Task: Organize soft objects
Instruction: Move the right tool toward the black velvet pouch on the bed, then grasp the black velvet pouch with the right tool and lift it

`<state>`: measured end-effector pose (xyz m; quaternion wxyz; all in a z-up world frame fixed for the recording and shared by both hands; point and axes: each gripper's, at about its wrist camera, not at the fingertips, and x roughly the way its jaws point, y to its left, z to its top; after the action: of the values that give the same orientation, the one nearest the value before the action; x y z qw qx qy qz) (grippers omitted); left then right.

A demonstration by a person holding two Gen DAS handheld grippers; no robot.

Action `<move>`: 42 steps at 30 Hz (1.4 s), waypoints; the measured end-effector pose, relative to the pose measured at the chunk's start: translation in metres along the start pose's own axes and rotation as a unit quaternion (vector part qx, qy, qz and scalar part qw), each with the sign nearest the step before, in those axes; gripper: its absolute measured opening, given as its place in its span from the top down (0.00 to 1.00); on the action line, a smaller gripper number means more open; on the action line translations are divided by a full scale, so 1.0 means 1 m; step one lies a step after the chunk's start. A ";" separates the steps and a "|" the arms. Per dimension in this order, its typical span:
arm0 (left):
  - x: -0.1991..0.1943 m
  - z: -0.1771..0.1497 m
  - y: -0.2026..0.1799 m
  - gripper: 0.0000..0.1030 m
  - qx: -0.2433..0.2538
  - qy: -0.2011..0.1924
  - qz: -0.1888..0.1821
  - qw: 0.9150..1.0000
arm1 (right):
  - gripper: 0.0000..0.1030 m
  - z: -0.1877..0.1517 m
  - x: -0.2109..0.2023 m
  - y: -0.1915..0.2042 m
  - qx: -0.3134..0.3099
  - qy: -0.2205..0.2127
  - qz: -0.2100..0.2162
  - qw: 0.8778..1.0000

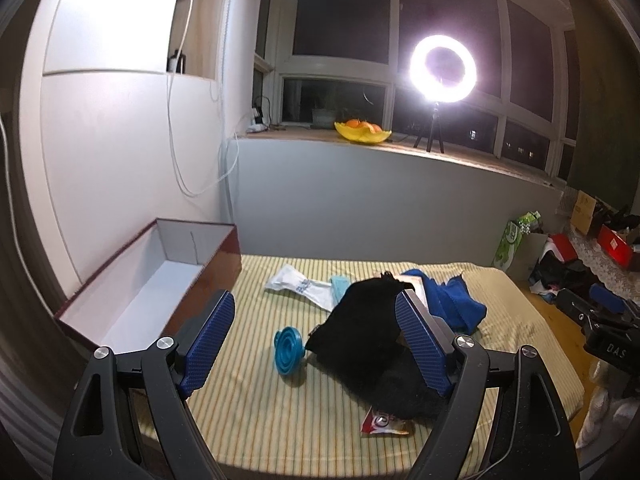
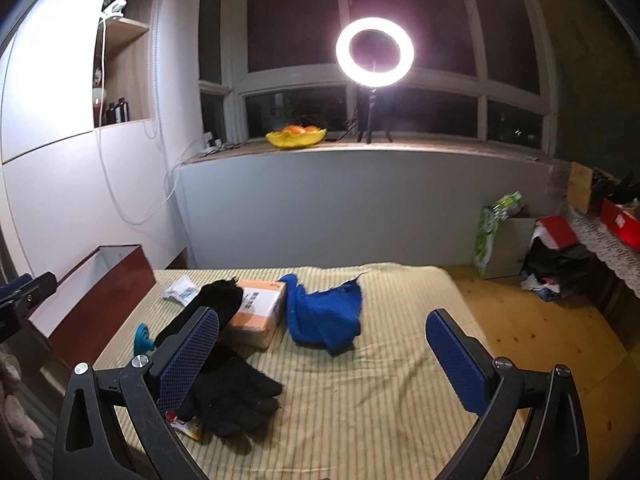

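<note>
On the striped table cover lie black gloves and a blue knitted cloth. My left gripper is open and empty above the table, its right finger in front of the gloves. An open dark red box with a white inside stands at the left. In the right wrist view the gloves lie at the lower left and the blue cloth in the middle. My right gripper is open and empty, in front of the cloth.
A teal funnel-like piece, a white packet, a red-and-white wrapper and an orange carton also lie on the cover. A ring light and a yellow fruit bowl stand on the window sill. Clutter lies on the floor at the right.
</note>
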<state>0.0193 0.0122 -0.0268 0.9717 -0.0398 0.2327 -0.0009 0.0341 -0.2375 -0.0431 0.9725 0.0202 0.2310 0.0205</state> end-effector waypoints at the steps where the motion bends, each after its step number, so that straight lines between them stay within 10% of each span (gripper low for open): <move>1: 0.002 -0.001 0.001 0.20 -0.002 0.005 -0.003 1.000 | 0.01 0.000 0.003 0.000 0.000 0.007 0.008 1.000; 13: 0.055 0.000 0.019 0.20 0.013 0.094 -0.072 0.993 | 0.01 -0.001 0.055 0.008 0.030 0.098 0.121 0.987; 28: 0.158 0.006 0.024 0.20 -0.046 0.242 -0.202 0.948 | 0.04 -0.013 0.140 0.015 0.152 0.220 0.251 0.931; 42: 0.227 -0.006 0.027 0.20 -0.099 0.311 -0.190 0.926 | 0.34 -0.037 0.188 0.048 0.169 0.284 0.297 0.896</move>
<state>0.2182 0.0344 -0.1370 0.8235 -0.1764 0.5102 -0.1745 0.1838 -0.1789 -0.1583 0.7959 0.2457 0.4809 0.2736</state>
